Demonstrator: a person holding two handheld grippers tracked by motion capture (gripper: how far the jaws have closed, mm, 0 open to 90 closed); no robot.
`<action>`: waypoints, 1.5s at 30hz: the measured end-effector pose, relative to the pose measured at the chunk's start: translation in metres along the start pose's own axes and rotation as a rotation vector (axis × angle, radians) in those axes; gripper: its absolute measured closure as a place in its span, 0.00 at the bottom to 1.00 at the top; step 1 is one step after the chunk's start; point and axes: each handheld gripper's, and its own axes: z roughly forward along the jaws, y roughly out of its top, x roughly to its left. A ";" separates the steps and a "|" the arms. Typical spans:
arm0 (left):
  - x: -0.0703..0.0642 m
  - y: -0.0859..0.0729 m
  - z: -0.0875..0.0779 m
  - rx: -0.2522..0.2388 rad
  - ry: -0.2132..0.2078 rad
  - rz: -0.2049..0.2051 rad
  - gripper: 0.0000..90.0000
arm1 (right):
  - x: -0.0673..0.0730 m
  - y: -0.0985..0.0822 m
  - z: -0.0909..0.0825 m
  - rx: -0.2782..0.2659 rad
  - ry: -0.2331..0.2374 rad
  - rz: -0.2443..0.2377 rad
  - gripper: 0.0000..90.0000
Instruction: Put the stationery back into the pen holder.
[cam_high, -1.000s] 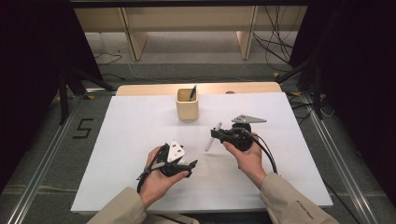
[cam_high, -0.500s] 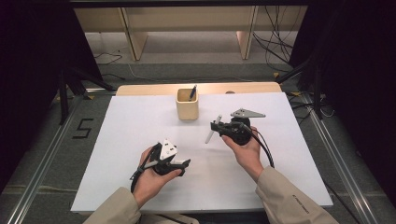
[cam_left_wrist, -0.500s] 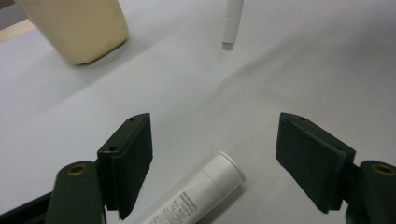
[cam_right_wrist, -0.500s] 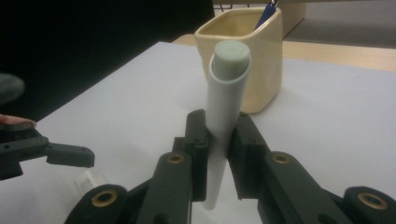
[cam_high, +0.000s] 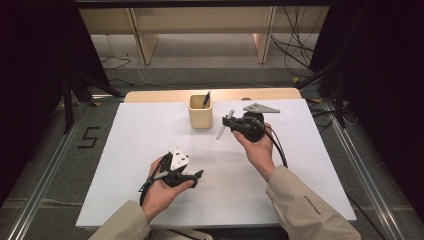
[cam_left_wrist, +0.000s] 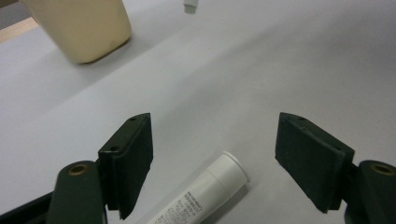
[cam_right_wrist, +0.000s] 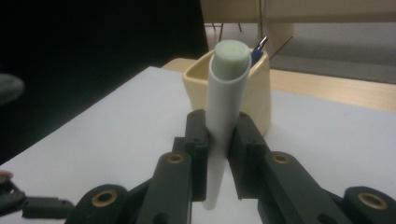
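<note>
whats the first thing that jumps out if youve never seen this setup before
Most striking is the white marker clamped upright in the right tool, raised just beside the beige pen cup at the far middle of the white table; the cup already holds a dark pen. Nearer the person, the left tool has its jaws spread wide, with a white cap lying on the table between them, untouched.

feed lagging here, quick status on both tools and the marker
Right tool shut on white marker, lifted near the beige cup. Left tool open over a second white marker lying on the table. Nothing between marker and cup.
</note>
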 end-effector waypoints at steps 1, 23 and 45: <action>0.000 0.000 0.000 0.002 0.001 0.000 0.31 | -0.001 0.003 0.002 -0.005 -0.005 -0.002 0.87; 0.001 -0.001 0.002 0.002 0.003 0.003 0.31 | -0.001 0.040 0.032 -0.043 -0.034 -0.016 0.87; 0.001 -0.001 0.003 0.007 0.000 0.005 0.31 | 0.002 0.067 0.039 -0.088 -0.059 -0.039 0.87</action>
